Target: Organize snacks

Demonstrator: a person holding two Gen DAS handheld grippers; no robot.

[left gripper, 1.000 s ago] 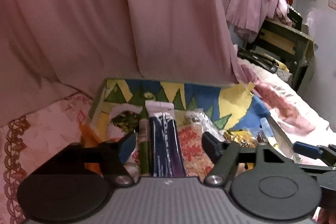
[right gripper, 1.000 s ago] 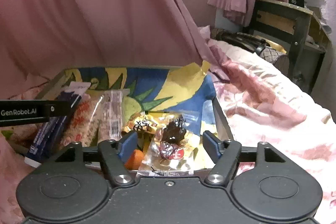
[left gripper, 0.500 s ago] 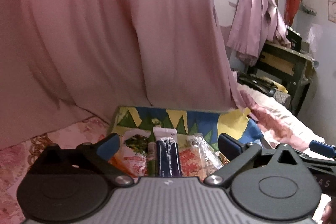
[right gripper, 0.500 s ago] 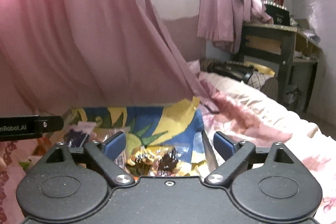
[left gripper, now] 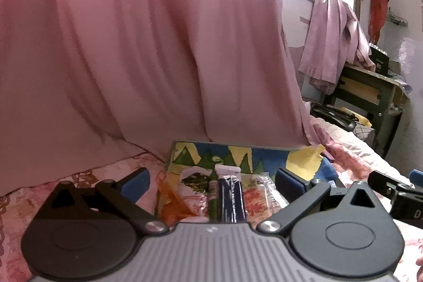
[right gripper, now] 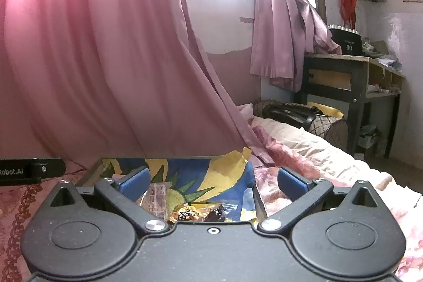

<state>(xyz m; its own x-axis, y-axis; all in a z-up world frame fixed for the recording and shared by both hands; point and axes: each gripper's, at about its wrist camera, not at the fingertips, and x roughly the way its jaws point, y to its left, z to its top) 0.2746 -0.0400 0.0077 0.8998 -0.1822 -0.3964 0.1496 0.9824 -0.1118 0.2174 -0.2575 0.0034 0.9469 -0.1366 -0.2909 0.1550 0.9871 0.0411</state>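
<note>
I see the snack box [left gripper: 239, 153], lined in blue, yellow and green, at six o'clock, packed with a dark blue packet [left gripper: 230, 196] and crinkly wrappers. My left gripper [left gripper: 211, 180] and right gripper [right gripper: 212, 180] are both spread wide, gripping nothing.

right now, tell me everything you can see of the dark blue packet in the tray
The dark blue packet is a long, narrow, glossy wrapper, navy to purple with thin pale lengthwise stripes and a white sealed end toward the far wall of the tray. It lies flat, running away from the camera, with a slim green packet along its left side and a clear packet of reddish snacks on its right. Its near end is hidden by the gripper body. Nothing grips it.
</note>
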